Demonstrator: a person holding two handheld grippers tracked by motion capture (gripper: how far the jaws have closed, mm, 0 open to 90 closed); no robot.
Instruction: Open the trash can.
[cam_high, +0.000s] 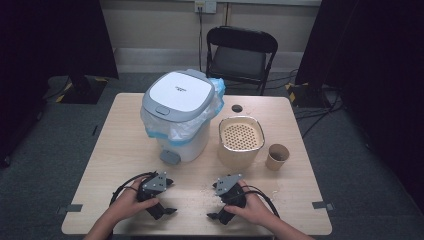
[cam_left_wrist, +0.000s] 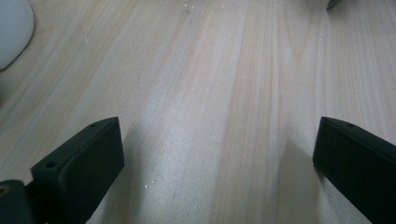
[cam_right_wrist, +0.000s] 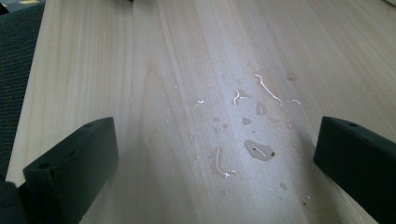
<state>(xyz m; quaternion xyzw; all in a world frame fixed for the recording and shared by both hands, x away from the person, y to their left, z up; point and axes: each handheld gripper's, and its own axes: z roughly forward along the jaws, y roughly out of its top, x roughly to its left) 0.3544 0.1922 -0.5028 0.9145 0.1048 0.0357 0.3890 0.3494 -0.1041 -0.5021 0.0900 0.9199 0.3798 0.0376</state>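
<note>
Item: table (cam_high: 125, 150), light wood, seen from the high view.

Left gripper (cam_high: 162, 197): in the person's left hand, resting near the front edge; jaws spread wide, nothing between them. The left gripper view shows bare wood between the jaws and a white curved edge of the bin at its upper left.

Right gripper (cam_high: 220, 200): in the right hand, also near the front edge; jaws spread wide, empty. The right gripper view shows droplets (cam_right_wrist: 259, 150) and thin wet streaks on the wood between the jaws.

Bin (cam_high: 180, 115): white, grey lid shut, blue-edged bag folded over the rim, pedal at the front. Stands centre-left, just beyond the left gripper.

Strainer basket (cam_high: 241, 140): beige, perforated floor, looks empty. Just right of the bin, apart from it.

Cup (cam_high: 277, 156): brown paper, upright, right of the basket; contents not discernible.

Progress, as judged: nothing is held, the lid is down, the basket and cup stand untouched. The work reads as either not begun or finished; small specks and wet marks near the right gripper remain on the table.
</note>
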